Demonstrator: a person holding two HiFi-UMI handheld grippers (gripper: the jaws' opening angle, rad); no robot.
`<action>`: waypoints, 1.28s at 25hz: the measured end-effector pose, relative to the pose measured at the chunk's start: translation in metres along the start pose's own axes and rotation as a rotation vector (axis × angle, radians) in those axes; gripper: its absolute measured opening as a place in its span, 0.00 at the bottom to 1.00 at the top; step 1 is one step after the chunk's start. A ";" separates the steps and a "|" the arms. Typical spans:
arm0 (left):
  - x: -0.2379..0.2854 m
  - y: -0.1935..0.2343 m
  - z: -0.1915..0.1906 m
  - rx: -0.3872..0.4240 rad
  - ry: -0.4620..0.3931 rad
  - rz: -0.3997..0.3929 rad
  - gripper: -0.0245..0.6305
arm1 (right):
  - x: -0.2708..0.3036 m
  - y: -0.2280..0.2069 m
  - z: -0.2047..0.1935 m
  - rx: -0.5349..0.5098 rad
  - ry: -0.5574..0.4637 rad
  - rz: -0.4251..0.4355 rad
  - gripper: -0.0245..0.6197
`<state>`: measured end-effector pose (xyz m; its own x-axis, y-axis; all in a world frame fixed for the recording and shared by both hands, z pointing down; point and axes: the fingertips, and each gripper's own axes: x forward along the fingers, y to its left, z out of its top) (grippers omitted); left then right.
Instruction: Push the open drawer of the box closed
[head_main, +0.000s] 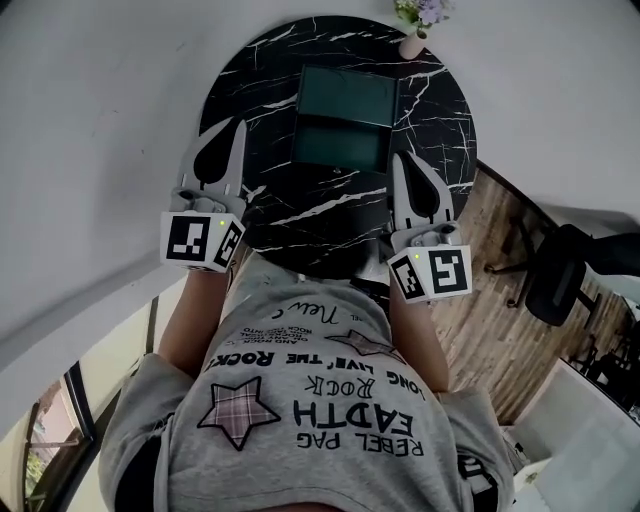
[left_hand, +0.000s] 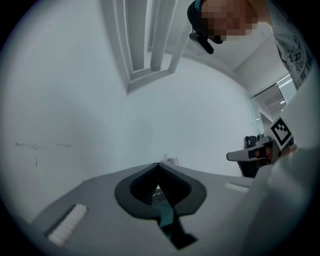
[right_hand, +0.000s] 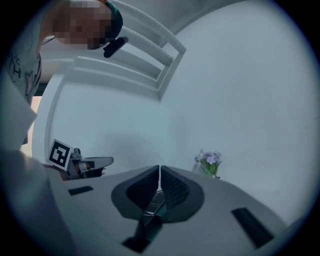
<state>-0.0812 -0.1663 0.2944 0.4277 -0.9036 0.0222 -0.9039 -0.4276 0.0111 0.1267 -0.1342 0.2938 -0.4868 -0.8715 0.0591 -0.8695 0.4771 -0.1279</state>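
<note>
A dark green box (head_main: 347, 95) sits at the middle of the round black marble table (head_main: 250, 100). Its drawer (head_main: 338, 146) stands pulled out toward me. My left gripper (head_main: 238, 125) hangs over the table's left part, left of the drawer and apart from it, jaws shut and empty. My right gripper (head_main: 397, 158) hovers just right of the drawer's front corner, also shut with nothing in it; whether it touches the drawer I cannot tell. Both gripper views look up at a white wall; the left gripper's tips (left_hand: 159, 165) meet, and the right gripper's tips (right_hand: 159, 167) meet too.
A small vase of purple flowers (head_main: 418, 20) stands at the table's far edge, also seen as flowers (right_hand: 210, 161) in the right gripper view. A black office chair (head_main: 560, 270) is on the wooden floor (head_main: 490, 290) at the right. My torso is close to the table's near edge.
</note>
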 end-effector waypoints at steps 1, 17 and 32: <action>0.001 0.002 -0.001 -0.003 0.000 -0.006 0.05 | 0.003 0.002 -0.003 0.000 0.008 -0.006 0.06; 0.020 0.024 -0.035 -0.059 0.018 -0.047 0.05 | 0.032 -0.003 -0.101 0.029 0.239 -0.098 0.06; 0.047 0.016 -0.066 -0.097 0.057 -0.098 0.05 | 0.039 -0.019 -0.205 0.141 0.471 -0.166 0.06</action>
<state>-0.0755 -0.2141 0.3620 0.5161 -0.8534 0.0725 -0.8545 -0.5072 0.1120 0.1072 -0.1543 0.5019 -0.3560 -0.7728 0.5254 -0.9344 0.2883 -0.2091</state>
